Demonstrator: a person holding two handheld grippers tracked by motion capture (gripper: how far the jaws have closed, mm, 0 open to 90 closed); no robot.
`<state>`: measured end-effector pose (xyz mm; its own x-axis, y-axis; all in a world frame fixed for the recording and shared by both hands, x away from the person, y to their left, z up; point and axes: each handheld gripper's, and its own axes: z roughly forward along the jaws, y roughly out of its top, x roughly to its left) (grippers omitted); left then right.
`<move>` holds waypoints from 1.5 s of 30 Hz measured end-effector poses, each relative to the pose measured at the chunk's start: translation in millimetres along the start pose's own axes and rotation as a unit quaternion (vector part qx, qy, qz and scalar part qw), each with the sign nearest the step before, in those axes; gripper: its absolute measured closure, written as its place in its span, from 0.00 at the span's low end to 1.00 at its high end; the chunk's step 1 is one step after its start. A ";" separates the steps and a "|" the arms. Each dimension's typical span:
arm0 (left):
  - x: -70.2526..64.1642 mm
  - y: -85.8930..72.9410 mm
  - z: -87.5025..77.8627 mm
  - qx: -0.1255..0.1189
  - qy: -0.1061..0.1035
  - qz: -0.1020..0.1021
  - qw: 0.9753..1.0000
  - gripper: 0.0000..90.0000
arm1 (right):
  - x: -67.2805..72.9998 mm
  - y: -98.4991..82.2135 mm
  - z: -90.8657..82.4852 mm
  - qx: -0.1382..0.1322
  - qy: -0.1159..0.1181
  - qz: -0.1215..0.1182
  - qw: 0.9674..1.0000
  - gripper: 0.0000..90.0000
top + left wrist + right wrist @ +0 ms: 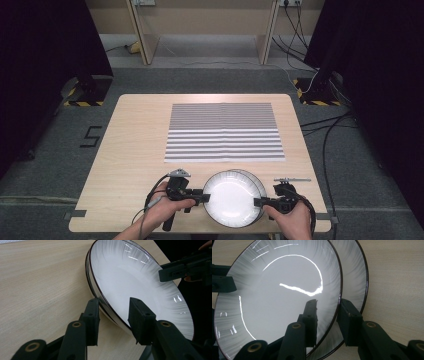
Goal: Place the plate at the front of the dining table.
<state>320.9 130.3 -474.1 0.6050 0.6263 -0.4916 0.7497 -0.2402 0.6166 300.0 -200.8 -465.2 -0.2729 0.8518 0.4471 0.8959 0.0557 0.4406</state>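
A: Where do the plates sit?

B: Two white plates with dark rims are stacked at the near edge of the bench [135,130], between the person's hands. The upper plate [231,197] lies shifted a little to the left on the lower plate [262,186], so a crescent of the lower one shows at the right.

A: And the left hand-held gripper [205,197]?

B: It comes in from the left at the stack's rim. In the left gripper view the rims of both plates pass between its jaws, one jaw under the stack and one over the upper plate's face. Whether the pads press on the rim, I cannot tell.

A: The right hand-held gripper [257,202]?

B: It is at the right side of the stack. In the right gripper view the upper plate's rim runs between its jaws, one jaw over the white face, the other out over the lower plate. A gap shows on either side, so it stands open.

A: Anything else on the bench?

B: A striped grey-and-white mat [224,131] lies farther back, well apart from the plates.
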 end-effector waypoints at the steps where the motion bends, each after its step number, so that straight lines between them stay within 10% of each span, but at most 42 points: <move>1: -0.3 -1.0 0.1 0.000 -0.001 -0.004 1.000 0.67 | -0.2 -0.3 -0.3 0.000 0.002 0.002 1.000 0.77; 5: -1.9 -7.4 7.3 0.018 -0.041 -0.044 0.998 0.65 | 0.3 -4.7 2.4 0.013 0.021 0.008 1.000 0.76; 10: -3.7 -5.9 9.9 0.030 -0.026 -0.041 0.998 0.63 | -0.1 -9.4 16.1 -0.011 0.027 0.026 0.999 0.78; 24: -9.3 10.0 12.3 0.037 0.020 0.019 0.999 0.74 | -12.8 -1.8 7.0 -0.067 0.048 0.064 0.995 0.93; 31: -5.8 15.7 11.5 0.008 0.026 0.020 0.999 0.82 | -11.2 2.5 0.8 -0.103 0.044 0.057 0.992 0.95; 40: 4.8 23.5 6.4 -0.049 0.014 -0.029 0.998 0.88 | -3.3 6.3 -2.3 -0.149 0.036 0.027 0.988 0.95; 45: 5.8 29.5 3.1 -0.067 0.015 -0.013 0.998 0.89 | 2.8 10.9 -8.1 -0.163 0.030 -0.001 0.986 0.96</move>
<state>347.3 124.5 -460.7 0.5763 0.6540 -0.4901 0.7205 -0.1235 0.6824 306.1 -202.0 -452.8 -0.3040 0.8187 0.4872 0.7372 -0.1218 0.6646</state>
